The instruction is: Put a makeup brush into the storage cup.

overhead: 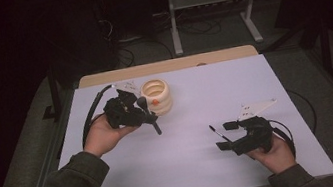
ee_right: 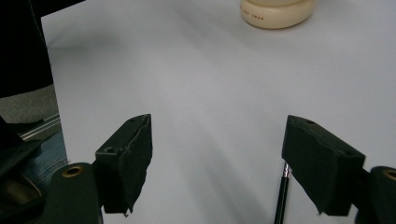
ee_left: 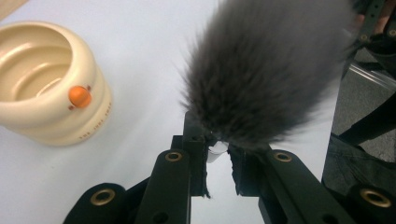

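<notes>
The step in hand looks like dropping the makeup brush [ee_left: 266, 74] into the cream holder [overhead: 156, 95] on the desk [overhead: 215, 96]: steady it upright over the opening before release. Left tool [overhead: 132, 110] clamps its handle beside the holder; right tool [ee_right: 217, 163] gapes wide, empty. One holder, one brush, one pencil [overhead: 218, 134].

One holder [overhead: 157, 96], two brushes [ee_left: 266, 70].

We see a soft, fluffy grey-bristled brush [ee_left: 266, 70] beside a glossy cream ribbed plastic holder [ee_left: 44, 88] with a shiny orange button [ee_left: 80, 96]. Under the holder lies a smooth, matt white table sheet [overhead: 196, 99]; behind it, a bare wooden table edge [overhead: 165, 66].
</notes>
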`<action>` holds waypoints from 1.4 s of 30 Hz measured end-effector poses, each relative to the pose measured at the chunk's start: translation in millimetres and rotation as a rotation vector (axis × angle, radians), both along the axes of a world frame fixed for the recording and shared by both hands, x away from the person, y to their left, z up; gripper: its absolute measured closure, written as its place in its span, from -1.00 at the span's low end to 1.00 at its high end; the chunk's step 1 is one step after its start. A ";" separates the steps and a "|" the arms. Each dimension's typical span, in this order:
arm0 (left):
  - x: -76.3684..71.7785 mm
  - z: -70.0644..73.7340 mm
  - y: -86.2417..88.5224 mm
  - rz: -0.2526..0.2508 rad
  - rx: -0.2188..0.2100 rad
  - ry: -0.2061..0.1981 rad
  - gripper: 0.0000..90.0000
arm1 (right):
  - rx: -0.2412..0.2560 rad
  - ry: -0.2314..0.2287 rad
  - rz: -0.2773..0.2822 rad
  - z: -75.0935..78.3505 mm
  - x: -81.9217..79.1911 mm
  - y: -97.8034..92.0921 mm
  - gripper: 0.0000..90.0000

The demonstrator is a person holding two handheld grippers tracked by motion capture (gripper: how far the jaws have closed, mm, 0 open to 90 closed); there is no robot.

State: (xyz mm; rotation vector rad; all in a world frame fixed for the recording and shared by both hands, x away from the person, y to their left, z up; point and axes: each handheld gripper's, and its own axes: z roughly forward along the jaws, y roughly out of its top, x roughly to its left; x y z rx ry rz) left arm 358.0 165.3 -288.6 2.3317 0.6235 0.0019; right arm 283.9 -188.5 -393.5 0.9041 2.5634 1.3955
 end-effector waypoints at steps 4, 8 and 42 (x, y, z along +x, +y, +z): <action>8.6 8.3 -1.7 0.005 -0.004 0.007 0.72 | -0.003 -0.001 -0.004 0.4 0.7 -2.0 -0.49; 19.3 15.5 -2.2 0.015 0.004 0.012 0.72 | 0.008 -0.001 -0.013 1.4 1.4 -4.4 -0.50; 105.3 30.8 4.2 0.184 0.045 0.014 0.72 | 0.031 -0.007 -0.019 3.0 6.1 -10.5 -0.50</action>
